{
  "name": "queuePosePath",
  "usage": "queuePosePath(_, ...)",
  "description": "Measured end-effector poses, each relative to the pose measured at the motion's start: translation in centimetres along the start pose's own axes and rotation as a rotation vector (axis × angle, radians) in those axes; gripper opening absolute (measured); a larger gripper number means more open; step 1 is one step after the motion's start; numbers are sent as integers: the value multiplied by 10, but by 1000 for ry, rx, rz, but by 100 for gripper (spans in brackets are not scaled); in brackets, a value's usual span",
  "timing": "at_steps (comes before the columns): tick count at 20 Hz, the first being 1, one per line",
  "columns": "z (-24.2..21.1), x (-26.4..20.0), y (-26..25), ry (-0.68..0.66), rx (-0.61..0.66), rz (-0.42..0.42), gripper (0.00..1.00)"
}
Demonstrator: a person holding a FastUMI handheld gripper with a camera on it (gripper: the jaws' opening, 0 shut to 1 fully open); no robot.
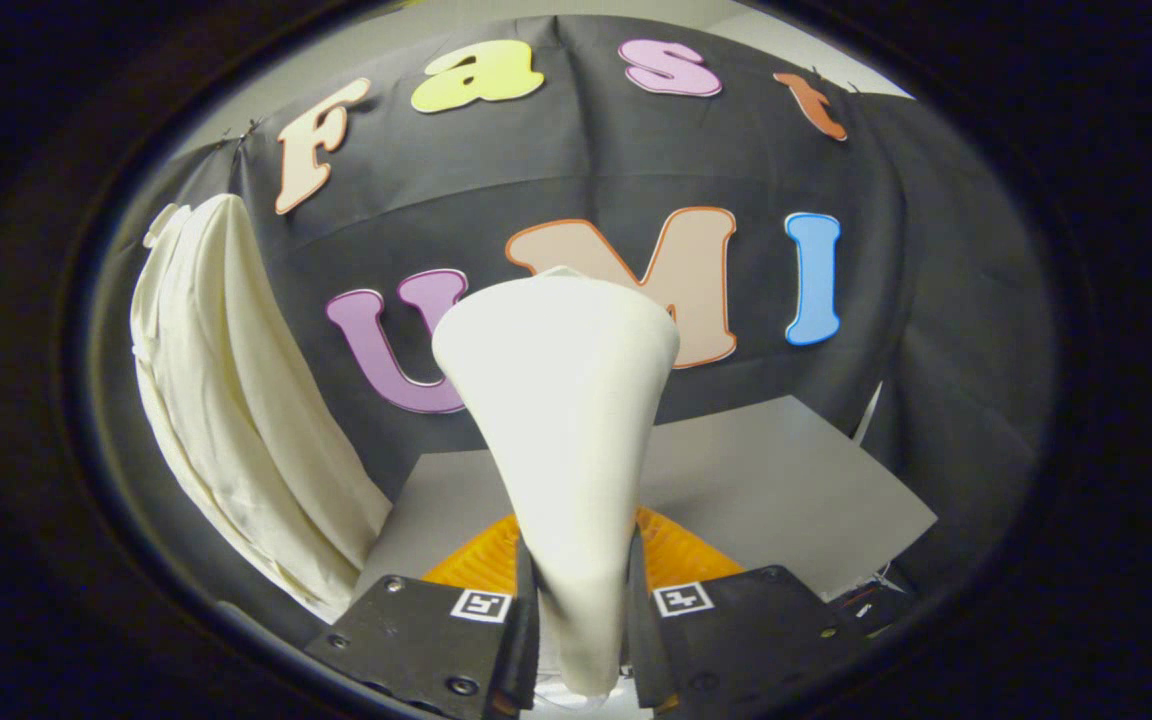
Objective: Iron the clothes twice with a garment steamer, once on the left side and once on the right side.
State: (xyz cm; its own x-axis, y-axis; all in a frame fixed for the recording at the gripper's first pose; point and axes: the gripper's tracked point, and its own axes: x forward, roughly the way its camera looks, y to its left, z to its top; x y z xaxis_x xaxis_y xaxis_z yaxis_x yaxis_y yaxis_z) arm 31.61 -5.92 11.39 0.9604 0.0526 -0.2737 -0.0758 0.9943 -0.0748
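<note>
Clamped in the claw, the white garment steamer rises between both fingers. Just beyond lies an orange ridged thing on the grey worktop. Off to the left hangs the cream garment, untouched; seemingly both 2 passes remain.

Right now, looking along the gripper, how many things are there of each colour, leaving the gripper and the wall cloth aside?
Cream-white: 2, the cone-shaped plastic garment steamer clamped in the gripper, and the hanging fabric garment beside it.
Grey: 1, the flat board beyond the fingers.
Orange: 1, the ribbed base behind the steamer.
Total: 4.
</note>
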Motion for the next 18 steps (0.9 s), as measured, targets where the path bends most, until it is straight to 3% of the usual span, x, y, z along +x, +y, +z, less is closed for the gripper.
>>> queuePosePath(5, -10, -50, 38, -40, -6, -23, 37)
queuePosePath(9, -11, -92, 87, -66, 8, 9, 37)
queuePosePath(18, -9, -156, 245, -152, -78, 91, 37)
